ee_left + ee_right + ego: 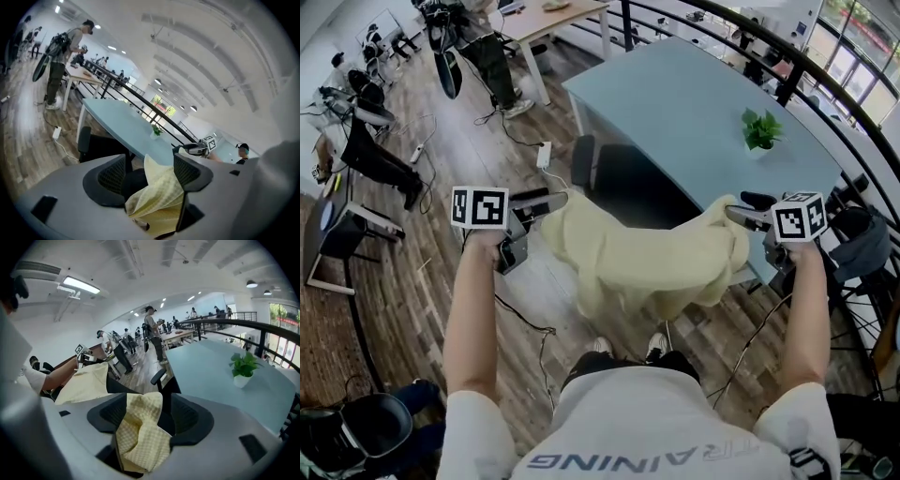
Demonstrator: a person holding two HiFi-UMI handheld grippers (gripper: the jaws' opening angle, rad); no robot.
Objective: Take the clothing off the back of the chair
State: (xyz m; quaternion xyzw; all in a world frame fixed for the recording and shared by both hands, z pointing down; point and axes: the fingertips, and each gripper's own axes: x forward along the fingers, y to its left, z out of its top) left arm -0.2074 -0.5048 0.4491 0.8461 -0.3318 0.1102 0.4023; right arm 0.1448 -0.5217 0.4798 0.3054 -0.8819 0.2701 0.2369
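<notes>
Head view: the yellow garment (647, 253) sags between the left gripper (546, 202) and the right gripper (742, 216), by the black chair (614, 178) (touching or not, unclear). Left gripper view: jaws stand wide apart, a garment corner (159, 197) loose between them. Right gripper view: jaws likewise spread, garment (140, 432) lying slack between.

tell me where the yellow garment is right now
In the head view the yellow garment hangs centre, stretched between the left gripper and the right gripper, in front of the dark chair.
</notes>
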